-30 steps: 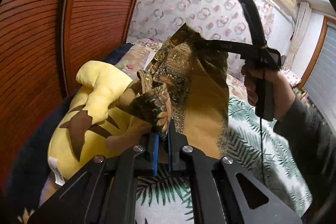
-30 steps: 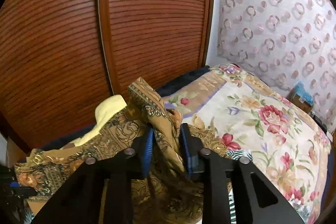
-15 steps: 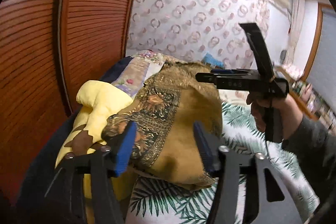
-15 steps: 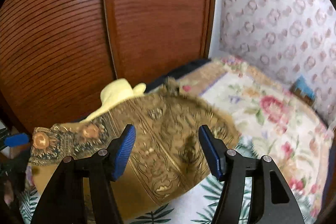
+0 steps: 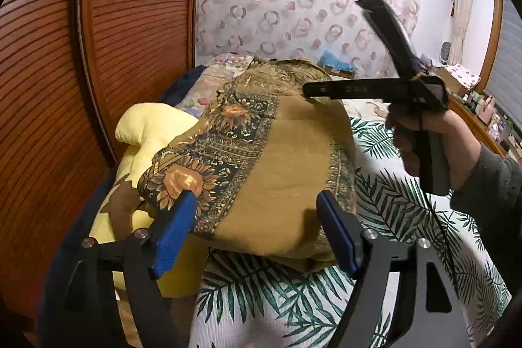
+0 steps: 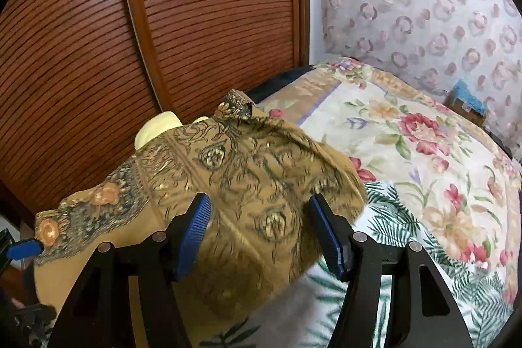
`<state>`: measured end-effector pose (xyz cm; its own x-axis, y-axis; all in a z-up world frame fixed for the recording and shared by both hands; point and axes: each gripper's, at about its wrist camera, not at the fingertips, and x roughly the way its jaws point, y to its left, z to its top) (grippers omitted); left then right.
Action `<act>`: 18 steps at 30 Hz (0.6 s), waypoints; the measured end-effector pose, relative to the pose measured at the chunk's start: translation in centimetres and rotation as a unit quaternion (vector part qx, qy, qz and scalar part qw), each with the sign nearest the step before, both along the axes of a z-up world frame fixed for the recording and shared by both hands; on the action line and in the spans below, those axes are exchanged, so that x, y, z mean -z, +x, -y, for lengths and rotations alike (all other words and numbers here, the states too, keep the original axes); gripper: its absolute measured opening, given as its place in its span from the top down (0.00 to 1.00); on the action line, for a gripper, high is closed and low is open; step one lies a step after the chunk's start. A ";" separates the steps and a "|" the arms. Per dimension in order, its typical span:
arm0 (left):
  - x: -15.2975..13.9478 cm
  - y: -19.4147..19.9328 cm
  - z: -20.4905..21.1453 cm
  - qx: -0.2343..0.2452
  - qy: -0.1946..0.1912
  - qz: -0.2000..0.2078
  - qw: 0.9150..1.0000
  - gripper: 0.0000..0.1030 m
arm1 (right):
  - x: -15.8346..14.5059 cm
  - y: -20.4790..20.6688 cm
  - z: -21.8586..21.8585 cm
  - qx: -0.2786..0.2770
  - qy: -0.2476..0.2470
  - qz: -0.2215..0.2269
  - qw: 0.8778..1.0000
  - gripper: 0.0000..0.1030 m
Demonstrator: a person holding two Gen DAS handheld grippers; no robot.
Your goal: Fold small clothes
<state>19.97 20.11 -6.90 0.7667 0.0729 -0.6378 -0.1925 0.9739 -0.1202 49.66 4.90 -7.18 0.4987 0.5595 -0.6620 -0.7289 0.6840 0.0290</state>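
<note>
The bed [image 6: 424,152] fills the room before me, with its flowered cover and a palm-leaf sheet; on it, partly over a yellow plush toy [image 5: 153,132], lies the ochre patterned cloth [image 5: 280,172]. A second ago both grippers pinched this cloth and held it up in the air; now it is let go and has dropped in a loose heap, so I judge one fold is laid down and the next grasp is not yet begun. The left gripper [image 5: 257,227] is opening, its blue pads wide apart, nothing pressed between them; the cloth lies just beyond the tips. The right gripper [image 6: 261,230] also stands spread; the cloth lies below and ahead of its fingers, untouched as far as I see.
</note>
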 end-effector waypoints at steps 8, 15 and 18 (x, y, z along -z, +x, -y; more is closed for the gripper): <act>-2.6 -1.5 3.4 0.022 0.025 0.025 0.999 0.25 | -2.3 -8.2 6.3 0.030 0.043 0.033 0.998 0.37; -5.3 -3.1 8.1 0.051 0.047 0.054 0.996 0.25 | -4.4 -16.1 11.9 0.049 0.070 0.061 0.994 0.34; -6.0 -3.6 9.9 0.063 0.048 0.061 0.995 0.25 | -4.7 -19.2 14.0 0.061 0.079 0.073 0.992 0.28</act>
<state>16.39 10.23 -0.90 0.8449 0.0270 -0.5342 -0.0571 0.9976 -0.0400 30.43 -9.11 -2.46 0.6533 0.5806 -0.4859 -0.6459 0.7622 0.0424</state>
